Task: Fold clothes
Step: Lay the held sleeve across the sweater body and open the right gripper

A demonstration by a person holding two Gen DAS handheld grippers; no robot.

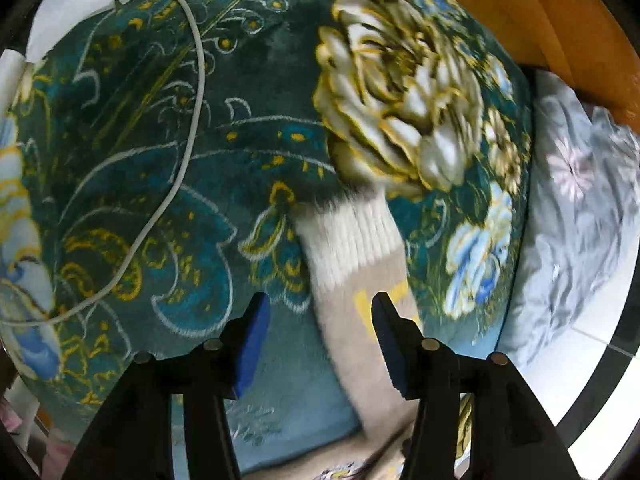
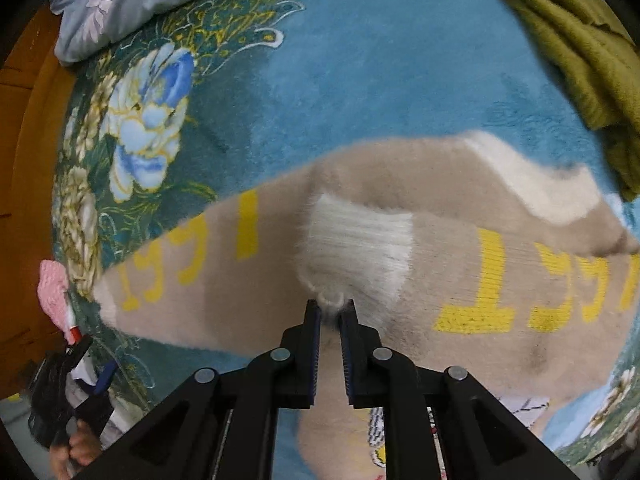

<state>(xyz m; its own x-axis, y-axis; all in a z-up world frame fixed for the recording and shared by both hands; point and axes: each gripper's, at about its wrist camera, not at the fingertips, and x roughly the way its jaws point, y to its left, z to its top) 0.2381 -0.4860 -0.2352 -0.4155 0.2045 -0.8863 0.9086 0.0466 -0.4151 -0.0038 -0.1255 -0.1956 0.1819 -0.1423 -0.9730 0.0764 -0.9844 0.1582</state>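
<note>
On the floral blanket [image 2: 360, 80] lies the beige sweater [image 2: 360, 184], its white cuff [image 2: 360, 248] pinched at six o'clock by the right claw [image 2: 330, 307], while the left claw [image 1: 320, 320] gapes, unclamped, over a sleeve [image 1: 360, 264] running toward twelve.

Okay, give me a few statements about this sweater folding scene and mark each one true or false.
1. The right gripper pinches the white cuff of the beige sweater. True.
2. The left gripper is clamped shut on the sleeve. False: its jaws stand apart, with the sleeve lying between them.
3. The sweater carries yellow lettering. True.
4. The sweater lies on a bare wooden table. False: it lies on a teal flowered blanket.
5. An olive green cloth lies beyond the sweater in the right wrist view. True.
</note>
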